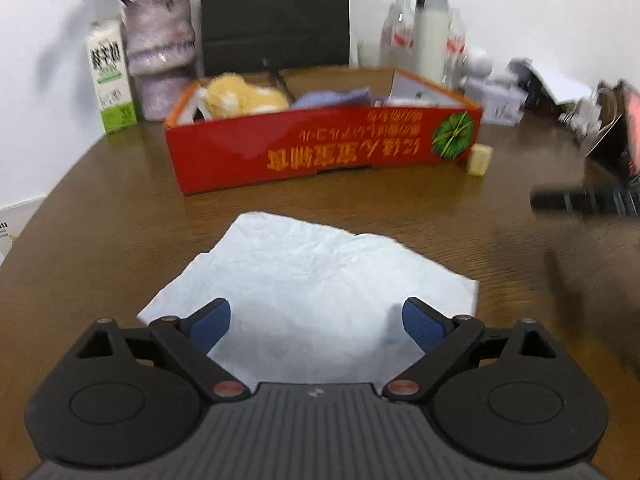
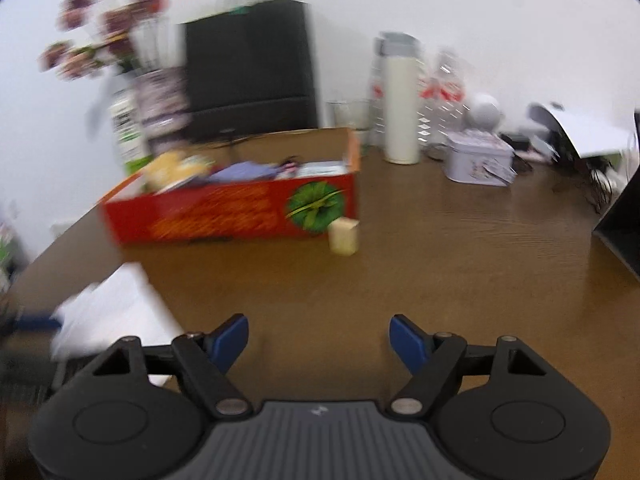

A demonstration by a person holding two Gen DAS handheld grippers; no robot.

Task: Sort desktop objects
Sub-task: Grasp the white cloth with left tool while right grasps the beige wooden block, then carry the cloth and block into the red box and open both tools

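Observation:
A crumpled white tissue (image 1: 316,284) lies flat on the brown table, and my left gripper (image 1: 316,322) hovers open right over its near edge, blue pads apart with nothing between them. Behind it stands a red cardboard box (image 1: 320,144) holding a yellow plush toy (image 1: 244,94), a purple cloth (image 1: 332,98) and papers. A small cream block (image 1: 479,159) stands by the box's right corner. In the right wrist view my right gripper (image 2: 319,340) is open above bare table, the tissue (image 2: 116,312) to its left, the cream block (image 2: 344,236) and the box (image 2: 236,212) ahead.
A milk carton (image 1: 110,80) and a flower vase (image 1: 160,56) stand back left, a black bag (image 1: 276,16) behind the box. A white flask (image 2: 400,108), plastic bottles (image 2: 444,96), a glass (image 2: 352,116) and a small tin (image 2: 478,160) stand back right. A dark screen edge (image 2: 624,220) stands right.

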